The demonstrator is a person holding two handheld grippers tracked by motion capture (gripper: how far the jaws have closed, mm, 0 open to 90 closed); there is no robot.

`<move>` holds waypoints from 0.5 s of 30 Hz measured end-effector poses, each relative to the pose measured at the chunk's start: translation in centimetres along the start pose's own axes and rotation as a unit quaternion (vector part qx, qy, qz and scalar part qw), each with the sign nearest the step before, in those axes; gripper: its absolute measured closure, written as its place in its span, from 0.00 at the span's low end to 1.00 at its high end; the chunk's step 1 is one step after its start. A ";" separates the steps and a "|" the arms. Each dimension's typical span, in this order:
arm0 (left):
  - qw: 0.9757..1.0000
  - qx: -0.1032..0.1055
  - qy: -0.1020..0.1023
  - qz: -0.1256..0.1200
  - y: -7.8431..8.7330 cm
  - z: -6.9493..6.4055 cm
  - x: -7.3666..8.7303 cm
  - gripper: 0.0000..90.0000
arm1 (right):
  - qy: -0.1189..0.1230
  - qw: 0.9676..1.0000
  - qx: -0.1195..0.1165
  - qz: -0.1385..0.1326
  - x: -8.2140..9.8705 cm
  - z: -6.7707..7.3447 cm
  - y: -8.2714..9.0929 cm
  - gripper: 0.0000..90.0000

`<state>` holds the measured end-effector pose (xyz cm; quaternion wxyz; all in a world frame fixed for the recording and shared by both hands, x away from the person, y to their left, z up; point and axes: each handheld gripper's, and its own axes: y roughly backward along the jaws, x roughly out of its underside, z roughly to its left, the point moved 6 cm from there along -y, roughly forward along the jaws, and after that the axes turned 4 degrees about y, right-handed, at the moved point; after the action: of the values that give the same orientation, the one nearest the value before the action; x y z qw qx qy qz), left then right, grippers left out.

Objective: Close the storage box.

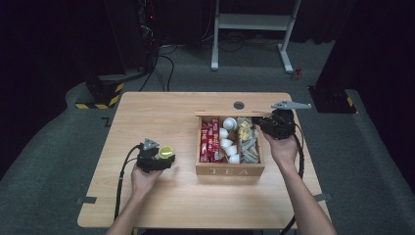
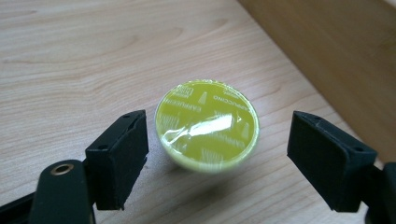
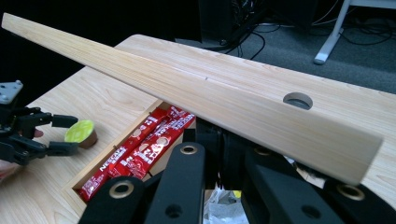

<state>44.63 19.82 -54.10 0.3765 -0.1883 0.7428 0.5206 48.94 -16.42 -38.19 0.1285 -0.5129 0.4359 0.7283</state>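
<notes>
A: Where does the round coffee capsule with the yellow-green foil lid (image 2: 206, 126) stand?

B: On the pale wooden worktop (image 1: 161, 115), left of the open wooden tea box (image 1: 230, 170). The left gripper (image 1: 164, 159) has its jaws apart on either side of it, pads clear.

A: So the set-down looks finished?

B: Probably. The right gripper (image 1: 264, 124) has its jaws clamped on the thin wooden lid (image 3: 196, 95), holding it up. Next, the left should likely back away without knocking the capsule.
</notes>
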 end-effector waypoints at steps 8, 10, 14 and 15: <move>0.999 0.013 0.016 -0.033 2.5 0.7 -0.6 0.27 | -0.004 1.000 -0.003 -0.003 0.2 -0.1 -0.1 0.98; 0.999 0.013 0.021 -0.042 3.3 1.0 -0.6 0.29 | -0.008 1.000 -0.004 -0.005 0.2 -0.1 -0.1 0.98; 0.998 0.003 0.025 -0.053 4.2 1.7 -0.5 0.32 | -0.009 1.000 -0.005 -0.005 0.2 -0.2 -0.2 0.98; 0.998 0.002 0.029 -0.057 4.4 2.0 -0.5 0.32 | -0.009 1.000 -0.006 -0.005 0.2 -0.2 -0.2 0.98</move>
<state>42.66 23.29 -51.29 0.3837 -0.2447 0.7426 0.4914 49.09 -16.52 -38.47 0.1332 -0.5096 0.4275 0.7347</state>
